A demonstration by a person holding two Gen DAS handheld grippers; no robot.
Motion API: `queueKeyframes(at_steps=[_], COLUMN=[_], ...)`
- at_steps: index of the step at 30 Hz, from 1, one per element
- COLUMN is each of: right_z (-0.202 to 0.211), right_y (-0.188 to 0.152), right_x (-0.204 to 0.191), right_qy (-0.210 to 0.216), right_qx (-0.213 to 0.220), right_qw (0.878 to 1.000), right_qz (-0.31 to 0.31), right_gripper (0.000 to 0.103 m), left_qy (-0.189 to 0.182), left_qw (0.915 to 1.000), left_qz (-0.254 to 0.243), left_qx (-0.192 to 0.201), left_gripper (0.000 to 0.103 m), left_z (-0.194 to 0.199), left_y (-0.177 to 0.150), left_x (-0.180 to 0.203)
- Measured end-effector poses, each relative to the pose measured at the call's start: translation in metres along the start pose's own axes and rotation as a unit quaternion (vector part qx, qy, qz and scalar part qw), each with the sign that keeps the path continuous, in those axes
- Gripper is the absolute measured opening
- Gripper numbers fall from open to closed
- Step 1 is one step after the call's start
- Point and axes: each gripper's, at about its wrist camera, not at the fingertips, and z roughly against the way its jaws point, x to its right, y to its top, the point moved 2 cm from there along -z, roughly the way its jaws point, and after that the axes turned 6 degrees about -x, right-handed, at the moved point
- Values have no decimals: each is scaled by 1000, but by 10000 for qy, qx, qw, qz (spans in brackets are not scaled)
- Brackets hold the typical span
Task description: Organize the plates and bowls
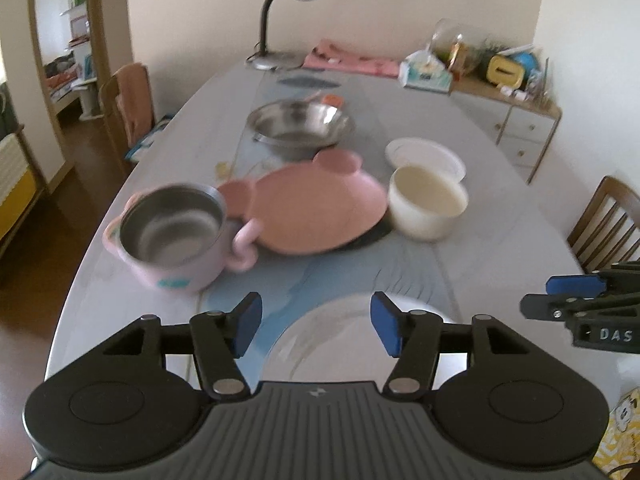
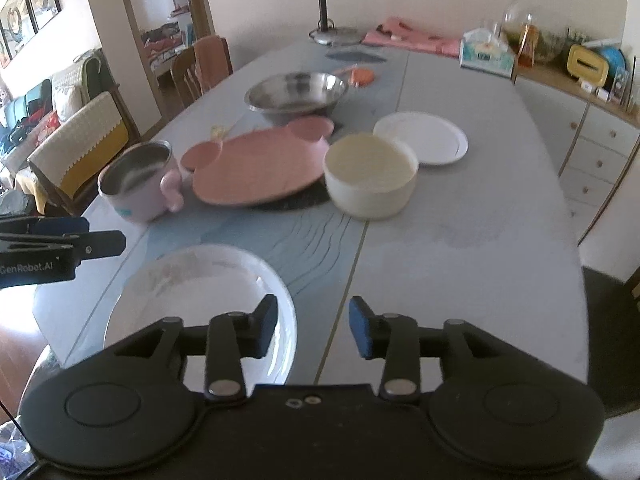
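A white plate lies at the table's near edge, below both grippers. My left gripper hangs open above that white plate, nothing between its blue pads. My right gripper is open too, over the plate's right rim and bare table. Farther back stand a pink two-handled steel-lined bowl, a pink bear-shaped plate, a cream bowl, a small white plate and a large steel bowl. The right gripper's fingers show at the left wrist view's right edge.
The grey table carries a desk lamp, a pink cloth and a tissue box at the far end. Wooden chairs stand at the left; another chair and a sideboard are at the right.
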Motion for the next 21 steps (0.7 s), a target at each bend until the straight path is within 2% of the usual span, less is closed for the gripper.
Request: queueKeyframes(at_steps=[3,8,10,14,21], right_z=[1,1,-1,-6,-16], right_y=[13,38,49,73,107], right_x=[13,41,54,80,118], right_qy=[-41,-126,-158,-190,-279], right_qx=[110,273,336,454,675], right_qw=[9999,9995,9993,9988,9973], right_qz=[-5,-30,-26,-40,-13], right_gripper=[52,65,67,77,97], left_qy=[-43,-119,-134,-151,-147], left_qw=[9999,9991,9989,9985,9984], left_qz=[-95,-297,-327,-355,-383], left_qx=[131,279,320,395,383], left_gripper=[70,71,73,77,80], left_z=[-3,-14,-21,-36,-67], left_y=[19,49,63,89,129], left_x=[13,37,48,67,94])
